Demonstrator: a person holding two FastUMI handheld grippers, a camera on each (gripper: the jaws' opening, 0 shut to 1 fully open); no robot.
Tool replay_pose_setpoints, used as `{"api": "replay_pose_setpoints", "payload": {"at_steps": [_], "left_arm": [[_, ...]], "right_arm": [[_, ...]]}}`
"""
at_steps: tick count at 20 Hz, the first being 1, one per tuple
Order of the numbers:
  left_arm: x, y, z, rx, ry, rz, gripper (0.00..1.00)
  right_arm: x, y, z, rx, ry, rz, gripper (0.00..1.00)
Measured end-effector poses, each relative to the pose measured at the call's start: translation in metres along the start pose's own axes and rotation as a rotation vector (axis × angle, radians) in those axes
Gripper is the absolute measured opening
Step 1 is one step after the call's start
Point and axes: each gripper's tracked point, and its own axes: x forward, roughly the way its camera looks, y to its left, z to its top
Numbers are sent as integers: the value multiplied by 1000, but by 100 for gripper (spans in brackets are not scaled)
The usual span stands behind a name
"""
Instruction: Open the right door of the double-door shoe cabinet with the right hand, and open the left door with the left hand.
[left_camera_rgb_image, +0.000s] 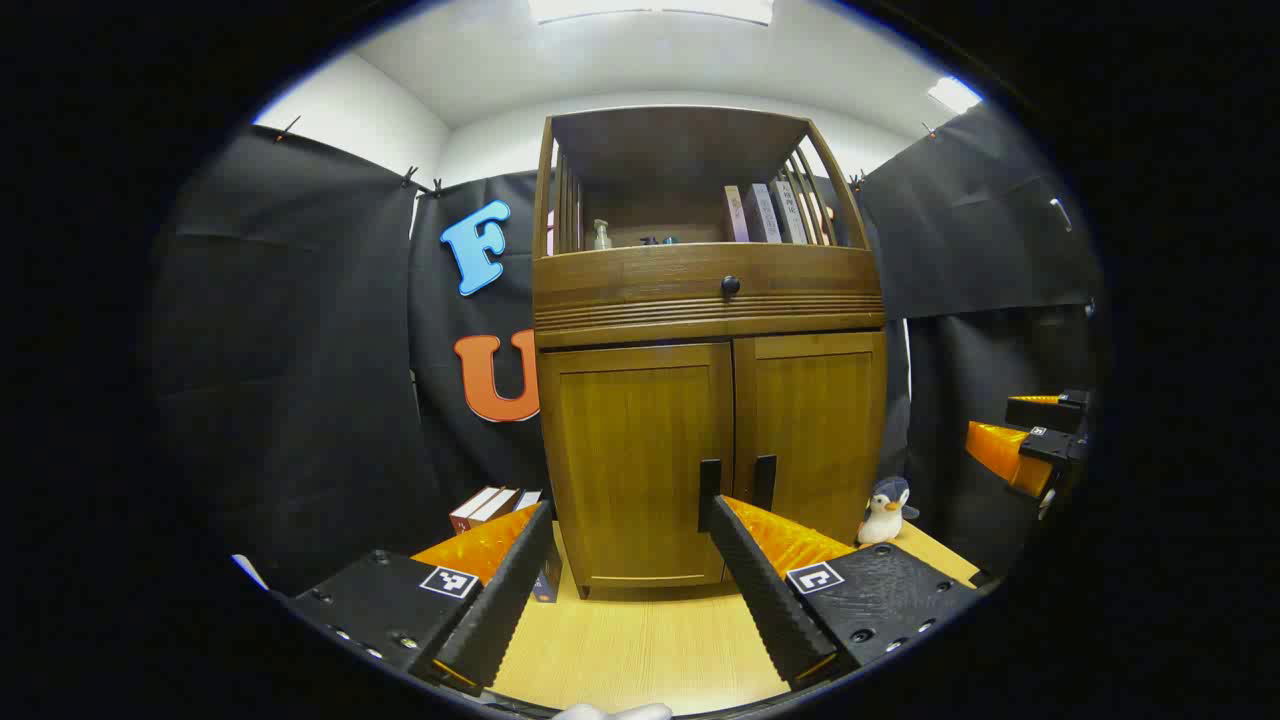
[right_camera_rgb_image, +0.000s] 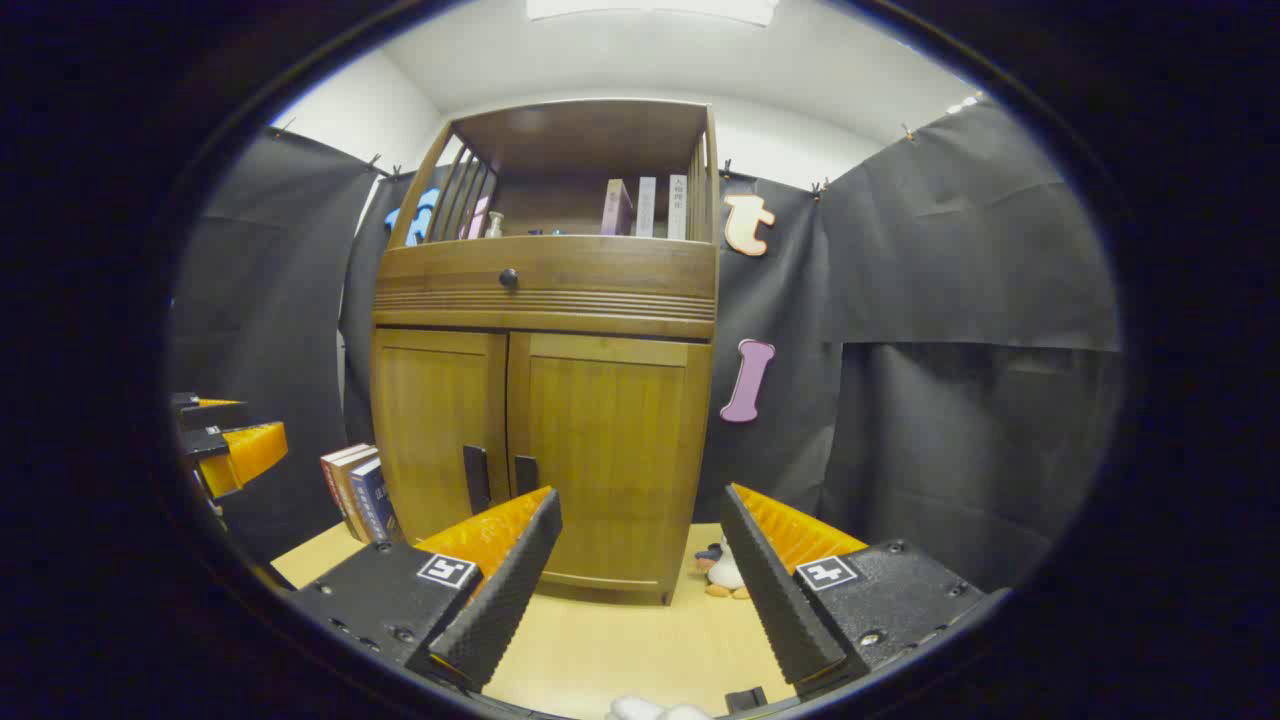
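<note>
Right tool (right_camera_rgb_image: 640, 545) wide open, empty, near side of the closed cabinet (right_camera_rgb_image: 545, 400) with the right door's upright handle (right_camera_rgb_image: 525, 475) ahead and slightly left; left tool (left_camera_rgb_image: 628, 540) equally wide, left handle (left_camera_rgb_image: 709, 492) just past its right finger.

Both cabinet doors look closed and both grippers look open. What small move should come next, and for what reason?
Probably move the right gripper forward toward the right door's handle. Both doors, right door and left door, are closed, and both grippers, with the left gripper, stand open and short of the cabinet, touching nothing. The task names the right door first, so its handle seems the sensible first goal.
</note>
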Motion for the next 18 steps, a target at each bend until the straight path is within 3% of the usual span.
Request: {"api": "replay_pose_setpoints", "payload": {"at_steps": [3, 4, 10, 12, 16, 18], "left_arm": [[1, 0, 1, -11, -8, -6, 100], [0, -1, 1, -16, -9, -12, 96], [2, -2, -2, -17, 28, -42, 96], [5, -3, 0, -12, 15, -42, 100], [7, -11, 1, 9, 12, -63, 96], [8, -10, 1, 14, 8, -54, 100]], "right_arm": [[5, 3, -3, -12, 2, -3, 100], [6, 4, -4, -15, 4, -5, 100], [-1, 1, -10, -16, -2, -26, 100], [-3, -3, -12, 1, 0, -37, 100], [-5, -10, -14, 6, -2, -56, 100], [-4, -5, -16, 6, 4, -44, 100]]}}
